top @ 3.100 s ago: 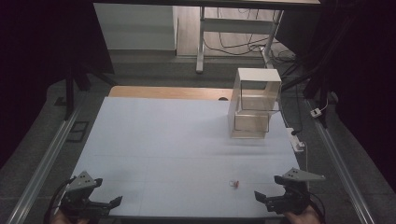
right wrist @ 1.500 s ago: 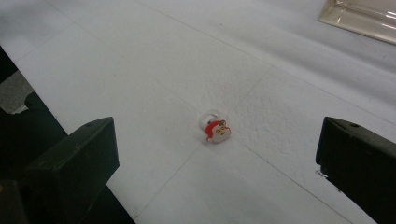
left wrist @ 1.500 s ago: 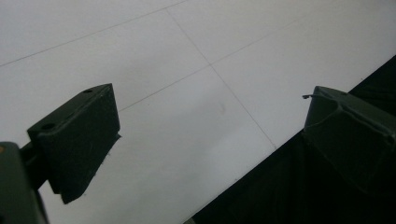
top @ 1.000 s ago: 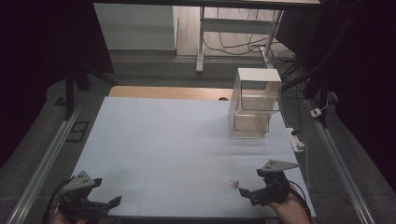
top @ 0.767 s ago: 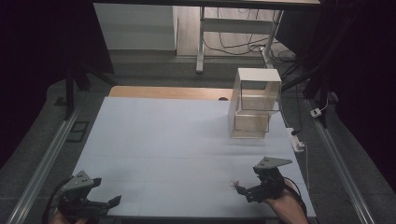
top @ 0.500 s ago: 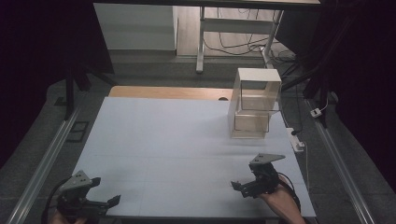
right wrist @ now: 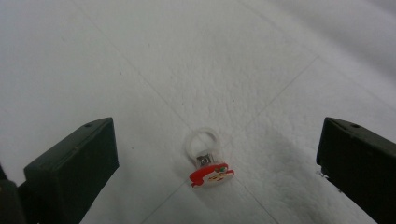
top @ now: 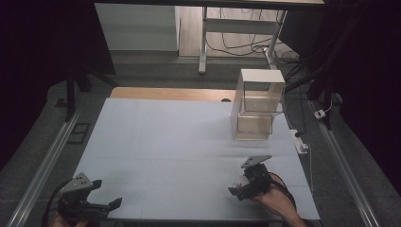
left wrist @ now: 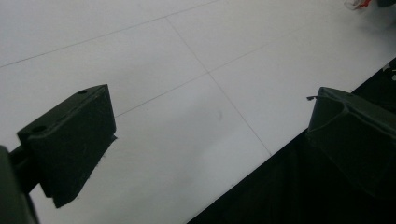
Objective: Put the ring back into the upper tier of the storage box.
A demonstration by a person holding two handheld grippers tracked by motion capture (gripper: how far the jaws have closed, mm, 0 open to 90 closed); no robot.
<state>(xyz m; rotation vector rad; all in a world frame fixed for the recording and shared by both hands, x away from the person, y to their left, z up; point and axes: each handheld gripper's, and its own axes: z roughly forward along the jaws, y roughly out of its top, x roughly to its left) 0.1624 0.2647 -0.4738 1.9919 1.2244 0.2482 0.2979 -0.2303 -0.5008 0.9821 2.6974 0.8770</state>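
Note:
A small red and white charm [right wrist: 211,174] with a clear ring lies flat on the white table [top: 179,142]. My right gripper [right wrist: 217,163] is open, its two black jaws standing wide on either side of the charm and not touching it. From above, the right gripper [top: 238,190] sits near the front right of the table, held by a hand. My left gripper [top: 112,203] rests open at the front left corner. Its jaws hold nothing over the table's front edge [left wrist: 243,172], and the charm [left wrist: 357,3] shows far off.
An open-fronted white and clear box [top: 257,104] stands at the back right of the table. A wooden strip [top: 165,93] runs along the far edge. A white power strip [top: 300,141] lies off the right edge. Metal rails flank both sides.
My right gripper has moved left and inward from the front right corner, and its open jaws now straddle the charm. The left gripper has barely shifted.

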